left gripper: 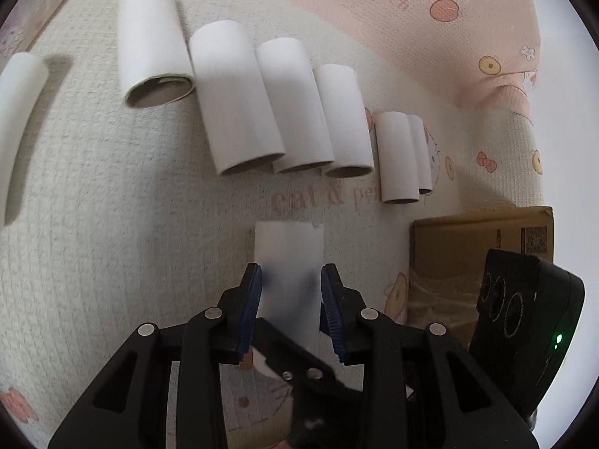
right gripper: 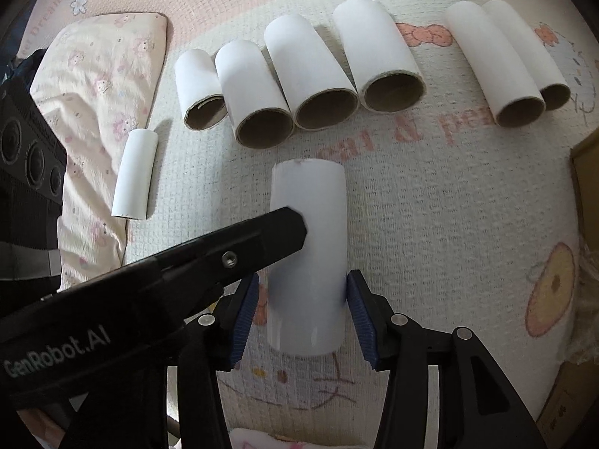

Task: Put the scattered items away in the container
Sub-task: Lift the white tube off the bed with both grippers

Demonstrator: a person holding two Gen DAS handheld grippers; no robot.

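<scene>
tube [right gripper: 309,258] lower end hidden behind left gripper [left gripper: 290,301]; box [left gripper: 483,262] cut off.

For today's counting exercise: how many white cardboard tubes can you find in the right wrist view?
8. Four lie side by side in a row, a pair at the far right, one by the pillow, and one between the right tool's jaws. Others may lie outside the view.

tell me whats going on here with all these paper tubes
A person is working two handheld grippers over a patterned mat strewn with white cardboard tubes. Both grippers are around the same tube, lying apart from the row of tubes behind it. The right gripper straddles its near end, jaws open. The left gripper brackets it too, its pads close to the sides; I can't tell if they press. A cardboard box sits to the side; no tube is seen in it.
</scene>
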